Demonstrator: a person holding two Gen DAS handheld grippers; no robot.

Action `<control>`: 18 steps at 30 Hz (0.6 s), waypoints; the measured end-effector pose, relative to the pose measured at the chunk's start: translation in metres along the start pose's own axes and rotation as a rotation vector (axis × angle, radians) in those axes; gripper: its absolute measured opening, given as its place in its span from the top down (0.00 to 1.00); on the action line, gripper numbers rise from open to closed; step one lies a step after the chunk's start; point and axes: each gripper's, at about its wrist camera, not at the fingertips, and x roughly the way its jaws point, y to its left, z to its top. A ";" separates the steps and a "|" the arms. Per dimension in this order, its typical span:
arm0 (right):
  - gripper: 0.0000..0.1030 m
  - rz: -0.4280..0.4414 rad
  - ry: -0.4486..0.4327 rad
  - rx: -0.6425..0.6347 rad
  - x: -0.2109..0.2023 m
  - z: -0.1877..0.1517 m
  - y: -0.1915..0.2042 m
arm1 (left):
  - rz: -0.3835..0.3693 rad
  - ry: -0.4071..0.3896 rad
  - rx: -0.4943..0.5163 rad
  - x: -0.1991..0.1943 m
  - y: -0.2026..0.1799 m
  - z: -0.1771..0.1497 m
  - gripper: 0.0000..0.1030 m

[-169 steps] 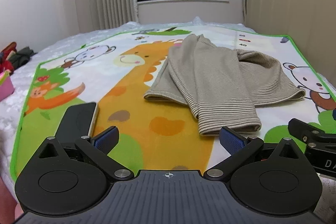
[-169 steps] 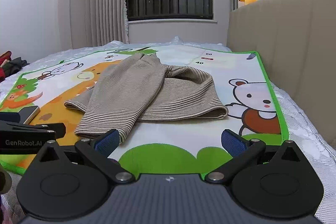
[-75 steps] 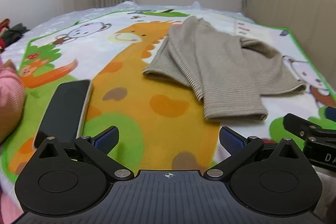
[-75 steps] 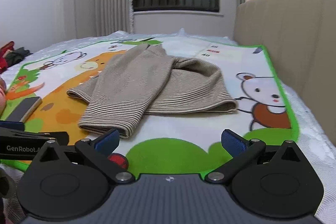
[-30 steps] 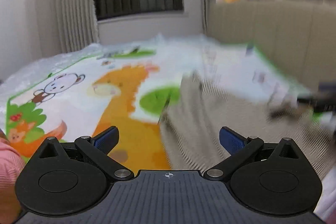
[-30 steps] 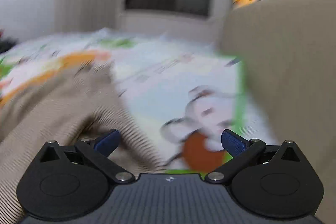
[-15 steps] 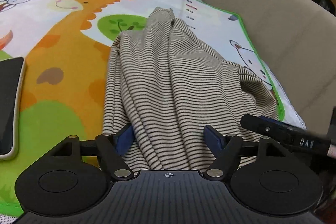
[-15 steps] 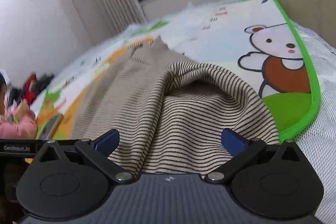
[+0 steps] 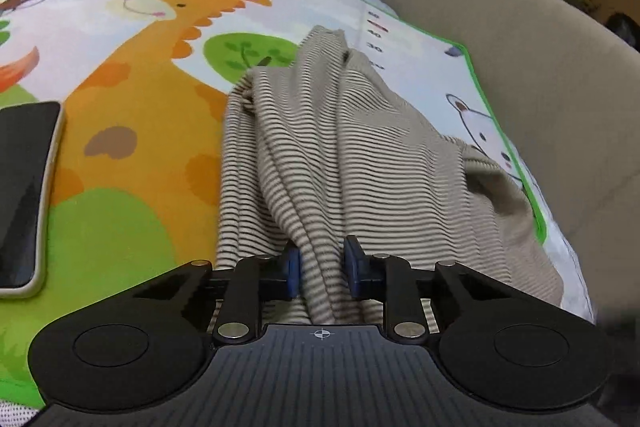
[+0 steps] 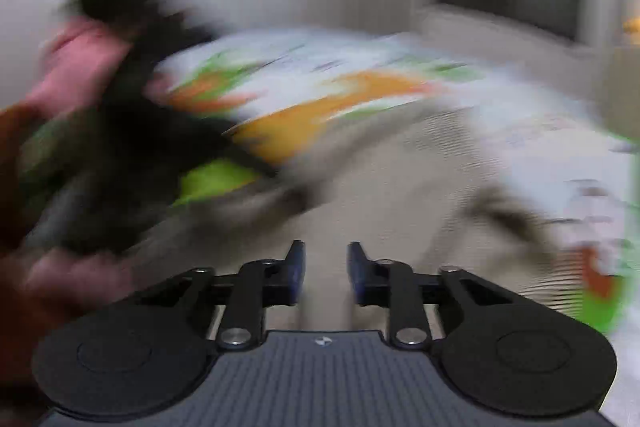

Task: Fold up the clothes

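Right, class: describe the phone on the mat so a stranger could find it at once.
Start at the cartoon play mat with the big orange giraffe. At its left edge, beside the green patch, lies the phone: a flat black slab in a pale case, the only hard, shiny thing near the soft striped garment.

Left gripper (image 9: 321, 263) angled down, jaws closing with striped fabric (image 9: 360, 147) bunched between; right gripper (image 10: 326, 269) jaws closing too, blurred, fabric apparently between.

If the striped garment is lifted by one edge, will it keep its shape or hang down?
The striped garment will probably hang limp: it already lies in soft folds. It seems light, thin knit, bunching between the left gripper's closing fingers.
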 end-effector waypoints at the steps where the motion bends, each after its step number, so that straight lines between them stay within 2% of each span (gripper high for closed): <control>1: 0.79 0.071 0.033 -0.062 0.002 -0.001 0.015 | -0.007 0.001 -0.022 0.001 0.005 -0.001 0.76; 3: 0.79 0.139 0.090 -0.198 -0.001 -0.009 0.040 | -0.033 -0.002 -0.064 0.002 0.013 -0.002 0.75; 4: 0.78 0.150 0.113 -0.227 -0.002 -0.013 0.046 | -0.037 -0.004 -0.074 0.001 0.014 -0.002 0.75; 6: 0.77 0.102 0.142 -0.274 0.002 -0.024 0.054 | -0.035 -0.005 -0.081 0.001 0.013 0.000 0.75; 7: 0.77 0.058 0.141 -0.298 0.007 -0.029 0.056 | -0.035 -0.006 -0.084 0.001 0.013 0.000 0.75; 9: 0.76 0.036 0.120 -0.336 0.010 -0.036 0.061 | -0.035 -0.001 -0.085 0.000 0.013 0.002 0.75; 11: 0.69 0.038 0.102 -0.384 0.009 -0.042 0.070 | -0.039 0.007 -0.092 -0.001 0.015 0.005 0.75; 13: 0.51 0.065 0.088 -0.444 0.005 -0.047 0.081 | -0.042 0.014 -0.097 -0.001 0.016 0.007 0.75; 14: 0.50 0.079 0.081 -0.474 0.002 -0.050 0.087 | -0.043 0.015 -0.098 -0.001 0.016 0.007 0.75; 16: 0.54 0.022 0.059 -0.525 0.003 -0.054 0.093 | -0.045 0.016 -0.100 0.000 0.016 0.007 0.75; 18: 0.65 -0.023 0.052 -0.436 0.004 -0.044 0.074 | -0.047 0.017 -0.101 0.001 0.017 0.007 0.74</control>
